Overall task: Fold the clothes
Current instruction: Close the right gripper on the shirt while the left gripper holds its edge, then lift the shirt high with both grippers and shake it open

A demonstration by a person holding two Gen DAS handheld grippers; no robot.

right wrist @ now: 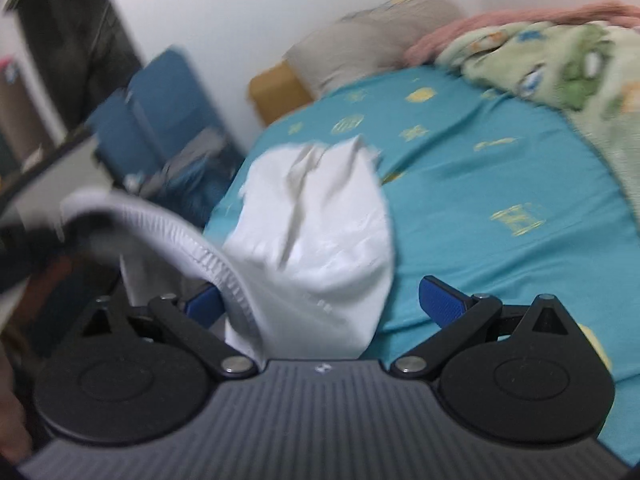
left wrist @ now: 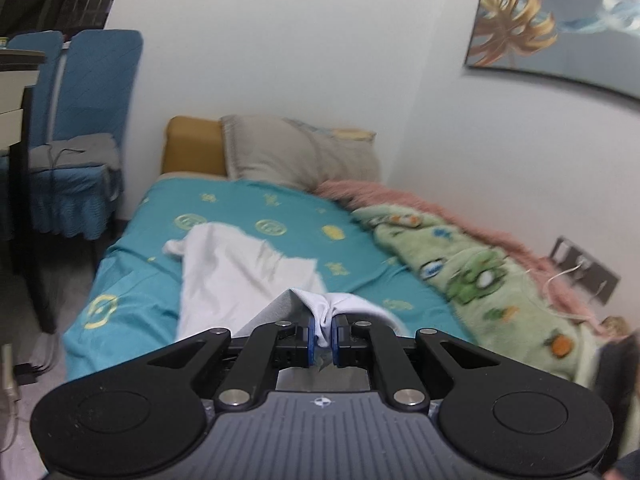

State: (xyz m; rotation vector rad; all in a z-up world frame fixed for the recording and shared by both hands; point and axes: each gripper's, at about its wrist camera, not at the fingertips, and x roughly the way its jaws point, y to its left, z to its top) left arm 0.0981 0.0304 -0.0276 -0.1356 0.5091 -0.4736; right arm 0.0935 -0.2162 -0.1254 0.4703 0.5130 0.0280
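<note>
A white garment [left wrist: 236, 268] lies stretched along the teal bedsheet [left wrist: 152, 296], its far end near the bed's middle. My left gripper [left wrist: 323, 334] is shut on a bunched white edge of that garment, lifted above the bed's near end. In the right wrist view the same white garment [right wrist: 316, 236] hangs in front of my right gripper [right wrist: 320, 302], whose blue pads [right wrist: 438, 300] stand wide apart. The cloth and its ribbed grey-white band [right wrist: 188, 240] drape between the open fingers. The band curves up and left, where the view is blurred.
A green cartoon blanket [left wrist: 472, 280] and a pink blanket [left wrist: 404, 196] are piled along the wall side of the bed. A grey pillow [left wrist: 296, 152] rests at the headboard. Blue-covered chairs [left wrist: 80, 128] and a dark table leg stand left of the bed.
</note>
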